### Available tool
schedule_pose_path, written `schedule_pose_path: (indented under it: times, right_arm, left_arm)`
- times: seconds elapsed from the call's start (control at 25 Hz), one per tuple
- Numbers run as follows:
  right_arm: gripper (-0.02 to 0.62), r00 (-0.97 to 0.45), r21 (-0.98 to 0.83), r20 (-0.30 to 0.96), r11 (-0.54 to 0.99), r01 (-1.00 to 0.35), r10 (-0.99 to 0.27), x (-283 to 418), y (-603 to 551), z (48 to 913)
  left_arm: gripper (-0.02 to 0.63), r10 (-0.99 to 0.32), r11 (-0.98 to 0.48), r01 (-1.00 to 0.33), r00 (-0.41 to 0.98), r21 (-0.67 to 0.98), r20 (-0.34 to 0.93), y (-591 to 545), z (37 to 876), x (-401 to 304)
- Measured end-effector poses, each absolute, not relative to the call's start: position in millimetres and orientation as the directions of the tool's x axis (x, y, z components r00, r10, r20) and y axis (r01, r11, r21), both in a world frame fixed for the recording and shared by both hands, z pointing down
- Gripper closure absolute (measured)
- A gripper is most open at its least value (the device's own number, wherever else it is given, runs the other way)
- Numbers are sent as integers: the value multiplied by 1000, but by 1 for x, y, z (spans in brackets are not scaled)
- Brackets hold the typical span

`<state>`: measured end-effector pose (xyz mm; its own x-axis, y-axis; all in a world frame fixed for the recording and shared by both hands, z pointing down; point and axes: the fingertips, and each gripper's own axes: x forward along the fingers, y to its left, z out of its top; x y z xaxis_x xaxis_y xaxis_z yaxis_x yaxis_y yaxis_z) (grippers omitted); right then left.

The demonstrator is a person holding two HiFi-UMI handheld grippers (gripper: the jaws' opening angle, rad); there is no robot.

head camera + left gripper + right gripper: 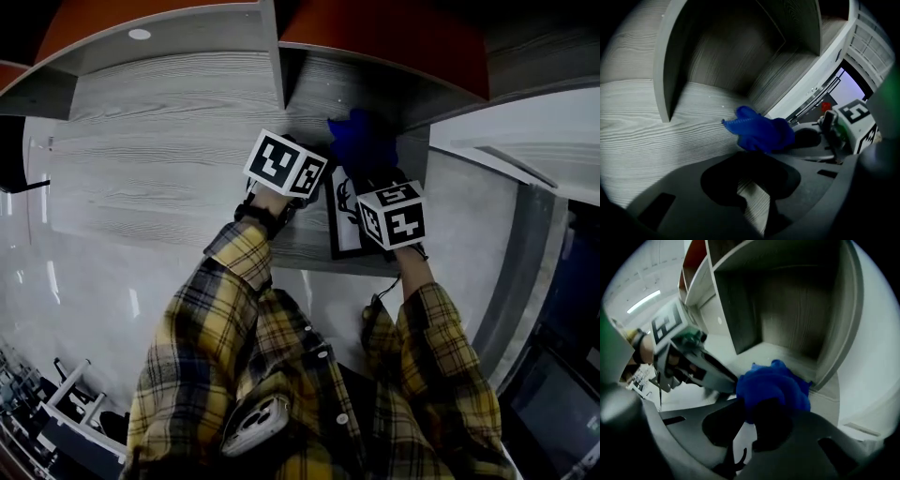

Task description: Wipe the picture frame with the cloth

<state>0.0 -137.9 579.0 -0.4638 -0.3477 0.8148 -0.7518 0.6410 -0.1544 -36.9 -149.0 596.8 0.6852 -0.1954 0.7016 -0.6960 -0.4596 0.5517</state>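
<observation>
The picture frame (345,225), black-edged with a white antler drawing, lies flat on the grey wood shelf surface (141,178). My right gripper (759,416) is shut on a bunched blue cloth (774,386), held at the frame's far end (361,141). A strip of the white picture (738,446) shows between its jaws. My left gripper (750,168) sits just left of the frame with its tips together and nothing seen between them. Its tips point at the cloth (761,131). In the head view the marker cubes cover both grippers' jaws.
A vertical divider (278,56) and a side wall (412,141) box in the shelf bay behind the cloth. Orange panels (394,37) sit above. The shelf's front edge runs just below the frame. A phone (253,424) rides in the shirt pocket. White chairs (66,394) stand at the lower left.
</observation>
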Motion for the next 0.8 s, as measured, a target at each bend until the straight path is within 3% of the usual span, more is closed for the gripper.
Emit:
schedule_pose_path:
  times: [0.8]
  right_arm:
    - [551,-430,-297,900,628,-720,-68,28,-34,592]
  left_arm:
    - [508,-197,-449,-698,686,558,700,-150,597,-39]
